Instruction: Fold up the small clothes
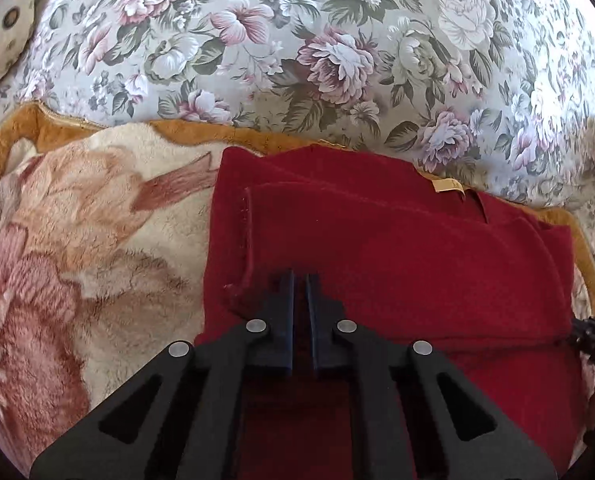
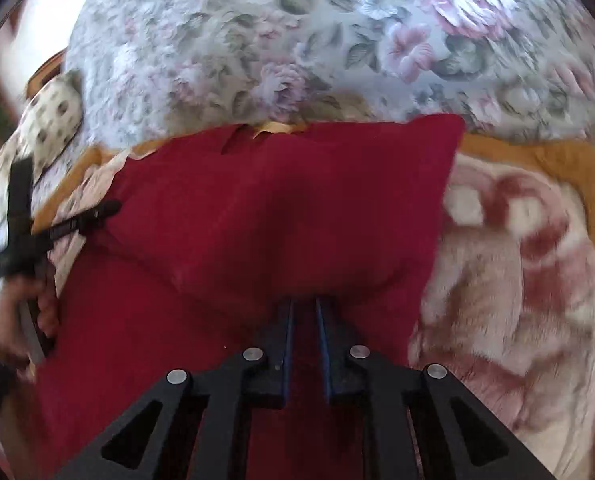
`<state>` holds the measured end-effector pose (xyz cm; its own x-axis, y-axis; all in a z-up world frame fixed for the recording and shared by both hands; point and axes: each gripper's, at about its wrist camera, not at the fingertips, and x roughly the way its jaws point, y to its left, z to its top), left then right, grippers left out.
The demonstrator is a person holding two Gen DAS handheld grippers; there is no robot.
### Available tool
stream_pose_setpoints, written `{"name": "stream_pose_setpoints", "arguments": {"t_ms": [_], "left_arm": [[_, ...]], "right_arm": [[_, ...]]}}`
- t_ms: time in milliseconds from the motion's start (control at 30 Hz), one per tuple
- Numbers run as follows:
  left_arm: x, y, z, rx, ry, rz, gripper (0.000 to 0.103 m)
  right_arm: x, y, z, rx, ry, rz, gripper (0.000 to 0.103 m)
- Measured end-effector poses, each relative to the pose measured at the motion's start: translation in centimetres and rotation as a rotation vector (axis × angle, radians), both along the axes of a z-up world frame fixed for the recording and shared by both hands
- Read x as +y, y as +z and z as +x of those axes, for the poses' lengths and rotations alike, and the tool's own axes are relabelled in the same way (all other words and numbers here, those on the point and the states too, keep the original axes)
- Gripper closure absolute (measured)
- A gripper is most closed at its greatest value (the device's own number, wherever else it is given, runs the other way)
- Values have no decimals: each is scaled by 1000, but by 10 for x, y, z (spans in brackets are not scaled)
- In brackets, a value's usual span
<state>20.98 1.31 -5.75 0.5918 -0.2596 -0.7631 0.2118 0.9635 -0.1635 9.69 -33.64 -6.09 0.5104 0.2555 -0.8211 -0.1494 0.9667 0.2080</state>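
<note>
1. The red garment point(image 1: 377, 248) lies partly folded on the plush blanket point(image 1: 77, 240), its labelled neck edge nearest the floral cover point(image 1: 297, 60).
2. Judgement: both near corners should lift together, level, towards the neck label point(image 1: 448, 185), so the fold lands square.
3. The left claw point(image 1: 300, 280) is pinched narrow over the garment's near-left fold; cloth seems caught between.
4. The right claw point(image 2: 304, 304) is nearly closed at the garment's near-right edge, red fabric between its fingers.

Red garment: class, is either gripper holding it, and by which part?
Both. The left gripper is shut on the red garment at a folded layer near its left edge; the right gripper pinches its near right fold.
</note>
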Motion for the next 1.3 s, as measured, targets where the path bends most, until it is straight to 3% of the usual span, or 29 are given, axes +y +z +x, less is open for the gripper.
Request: {"name": "stream_pose_setpoints", "arguments": {"t_ms": [67, 133, 233, 267, 333, 400, 467, 500, 533, 600, 633, 733, 867, 933, 967, 1000, 1067, 1133, 1300], "left_arm": [[2, 2, -3, -9, 6, -1, 96], [6, 2, -3, -22, 25, -20, 97], [15, 6, -10, -66, 92, -26, 97], [16, 6, -10, -75, 114, -30, 97], [19, 6, -12, -83, 135, -37, 97], [20, 7, -15, -100, 148, -36, 97], [26, 10, -19, -124, 206, -16, 95], [35, 9, -20, -121, 263, -24, 89], [42, 7, -20, -108, 290, -46, 86], [58, 4, -18, -62, 341, -111, 84], [59, 9, -20, -80, 347, -124, 84], [34, 28, -29, -171, 248, -96, 84], [-29, 33, -32, -208, 20, -11, 74], [-37, 13, -23, -137, 13, 16, 74], [-35, -7, -16, -53, 25, 18, 74], [-31, -12, -13, -35, 25, -14, 74], [-16, -11, -10, -26, 33, -119, 74], [-14, -13, -10, -20, 29, -144, 74], [-21, -15, -12, -49, 31, -98, 74]], "right_arm": [[-13, 5, 0, 7, -30, 77, 94], [-18, 14, -3, -5, -56, 43, 93], [-16, 44, -8, -110, -122, -27, 93], [-12, 56, -8, -175, -129, -21, 93], [0, 62, -4, -219, -107, 7, 93], [17, 47, 10, -165, -81, -8, 93], [30, 12, 29, -34, -51, -10, 93], [35, 2, 30, -24, -30, -36, 93], [40, 4, 28, -87, -16, -79, 93], [40, 10, 29, -58, -21, -83, 93], [36, 15, 27, -61, -34, -68, 93], [20, 41, 16, -165, -93, 7, 93], [6, 41, 22, -160, -195, -15, 93], [6, 16, 32, -43, -216, -47, 92], [8, 5, 36, -10, -215, -60, 92], [11, 6, 33, -59, -216, -72, 91], [18, 7, 33, -64, -203, -128, 90], [23, 6, 32, -67, -204, -158, 88], [27, 4, 32, -83, -225, -201, 87]]}}
